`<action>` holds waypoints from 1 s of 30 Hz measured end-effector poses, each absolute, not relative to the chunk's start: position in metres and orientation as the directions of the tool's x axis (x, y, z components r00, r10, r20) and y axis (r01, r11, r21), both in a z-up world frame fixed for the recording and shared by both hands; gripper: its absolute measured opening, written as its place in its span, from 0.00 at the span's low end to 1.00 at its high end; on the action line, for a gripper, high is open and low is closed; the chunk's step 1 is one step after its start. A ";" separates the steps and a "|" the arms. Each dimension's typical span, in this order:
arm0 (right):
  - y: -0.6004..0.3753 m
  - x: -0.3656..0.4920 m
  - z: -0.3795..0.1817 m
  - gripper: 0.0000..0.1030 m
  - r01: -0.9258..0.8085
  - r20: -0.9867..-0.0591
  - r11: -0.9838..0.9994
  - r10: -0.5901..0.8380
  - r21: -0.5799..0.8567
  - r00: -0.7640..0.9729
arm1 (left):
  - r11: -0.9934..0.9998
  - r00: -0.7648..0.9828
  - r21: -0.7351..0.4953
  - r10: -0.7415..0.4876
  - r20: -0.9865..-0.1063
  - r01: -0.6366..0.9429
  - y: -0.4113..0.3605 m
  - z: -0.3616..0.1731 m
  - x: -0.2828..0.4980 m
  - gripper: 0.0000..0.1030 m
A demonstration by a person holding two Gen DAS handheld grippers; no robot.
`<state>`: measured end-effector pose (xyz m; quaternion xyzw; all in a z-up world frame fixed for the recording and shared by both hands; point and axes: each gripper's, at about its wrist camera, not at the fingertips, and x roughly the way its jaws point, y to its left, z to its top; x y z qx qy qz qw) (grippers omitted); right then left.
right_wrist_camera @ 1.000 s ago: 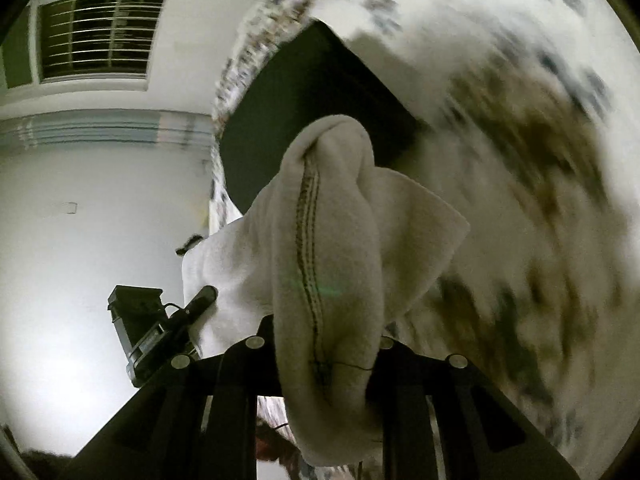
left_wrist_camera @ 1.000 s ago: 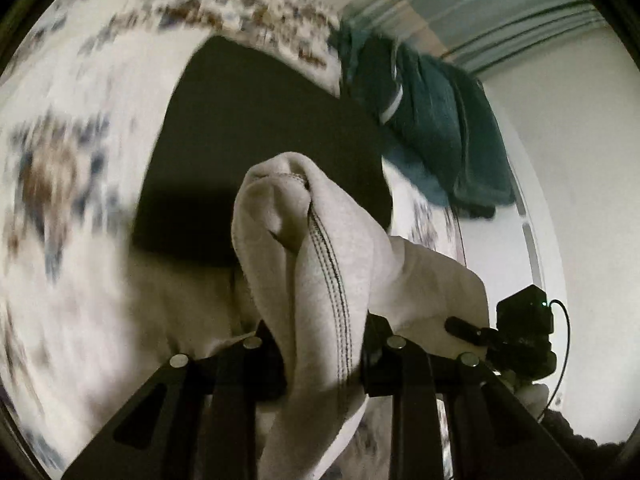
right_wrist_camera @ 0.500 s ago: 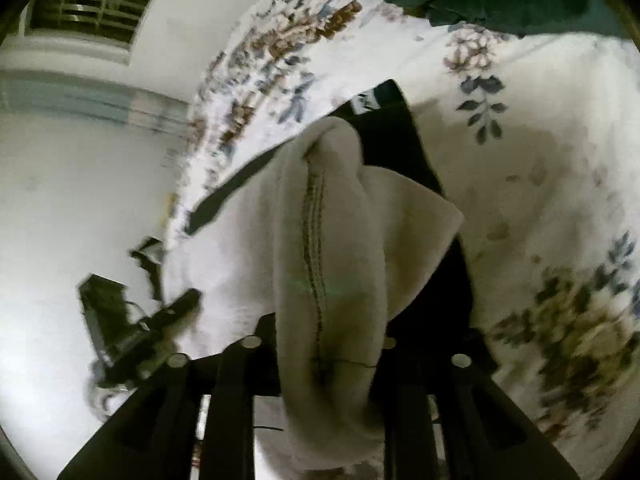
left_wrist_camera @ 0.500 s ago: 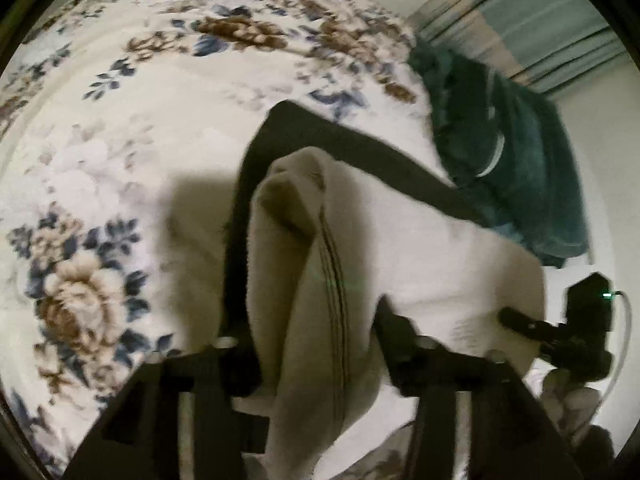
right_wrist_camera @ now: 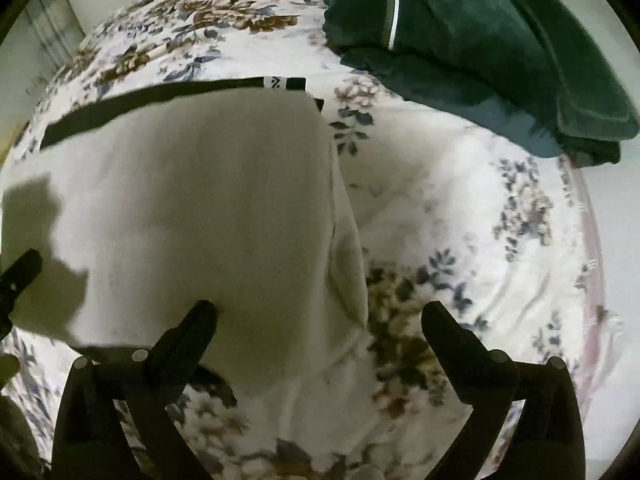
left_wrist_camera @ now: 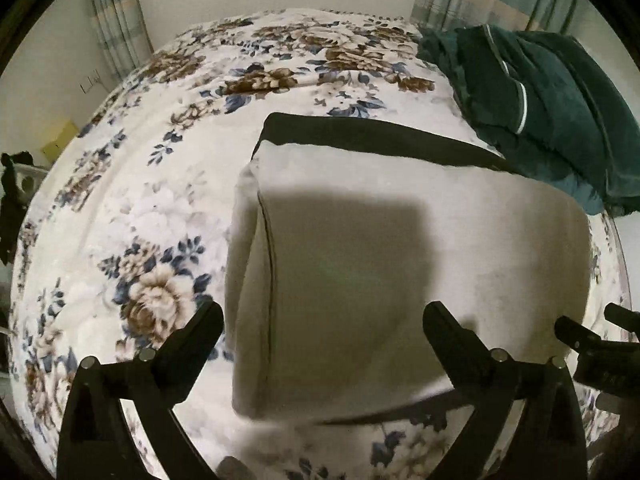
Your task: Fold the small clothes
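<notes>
A cream folded garment (left_wrist_camera: pixel 360 264) lies flat on the floral bed, on top of a black garment (left_wrist_camera: pixel 360 130) whose far edge shows beyond it. My left gripper (left_wrist_camera: pixel 322 324) is open and empty, over the near left part of the cream garment. The cream garment also shows in the right wrist view (right_wrist_camera: pixel 200 216), with the black garment's strip (right_wrist_camera: pixel 160 98) behind it. My right gripper (right_wrist_camera: pixel 318 320) is open and empty, over its near right edge.
A pile of dark green clothes (left_wrist_camera: pixel 536 100) lies at the far right of the bed, also in the right wrist view (right_wrist_camera: pixel 472 40). The floral bedspread (left_wrist_camera: pixel 140 208) spreads to the left. The other gripper (left_wrist_camera: pixel 600 352) shows at the right edge.
Both grippers let go of the cream garment and opened. The garment now lies flat on the black one, and both grippers have drawn back above it.
</notes>
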<state>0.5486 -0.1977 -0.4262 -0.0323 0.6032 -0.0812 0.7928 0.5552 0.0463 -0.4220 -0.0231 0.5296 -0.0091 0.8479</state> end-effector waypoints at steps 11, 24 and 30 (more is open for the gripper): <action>-0.188 0.466 -0.298 1.00 0.145 -0.880 0.974 -0.222 -0.176 0.419 | 0.999 0.498 0.005 0.027 -0.867 -0.046 0.032 -0.323 0.480 0.99; -0.176 0.309 -0.106 1.00 0.148 -0.775 0.978 -0.205 -0.145 0.598 | 0.998 0.635 -0.004 0.037 -0.772 -0.063 0.023 -0.165 0.343 0.99; -0.172 0.239 -0.041 1.00 0.135 -0.735 0.984 -0.178 -0.118 0.655 | 0.998 0.691 -0.006 0.035 -0.722 -0.057 0.017 -0.114 0.291 0.99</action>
